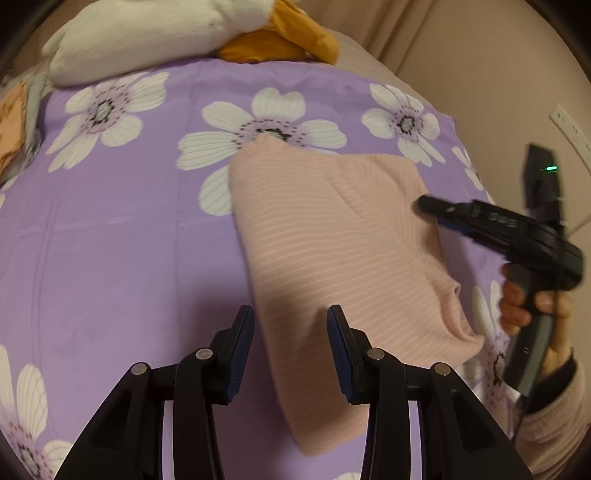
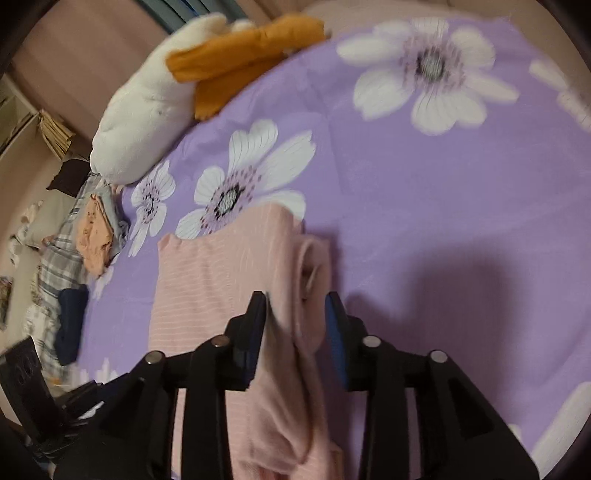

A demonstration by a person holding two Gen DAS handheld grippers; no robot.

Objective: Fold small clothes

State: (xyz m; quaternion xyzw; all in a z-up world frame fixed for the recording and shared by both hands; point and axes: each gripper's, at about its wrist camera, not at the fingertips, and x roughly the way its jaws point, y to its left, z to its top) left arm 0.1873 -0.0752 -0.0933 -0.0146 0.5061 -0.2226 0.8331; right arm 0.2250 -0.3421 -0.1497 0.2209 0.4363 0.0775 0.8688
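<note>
Hovering parted and empty, the left tongs [image 1: 291, 343] and right tongs [image 2: 296, 321] flank the folded pink ribbed knit top [image 1: 332, 236], whose rolled sleeve [image 2: 310, 280] could spill open if snagged, on the purple flowered bedsheet [image 1: 110, 240], a white-and-orange plush toy [image 1: 147, 33] beyond.

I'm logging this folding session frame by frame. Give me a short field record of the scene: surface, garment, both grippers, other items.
surface: purple floral bedsheet
garment: pink ribbed top, folded, lying flat on the sheet
left gripper: open, fingers over the top's near edge, holding nothing
right gripper: open, fingers either side of the top's rolled edge
other items: white and orange plush toy at the far edge; pile of clothes to the left
</note>
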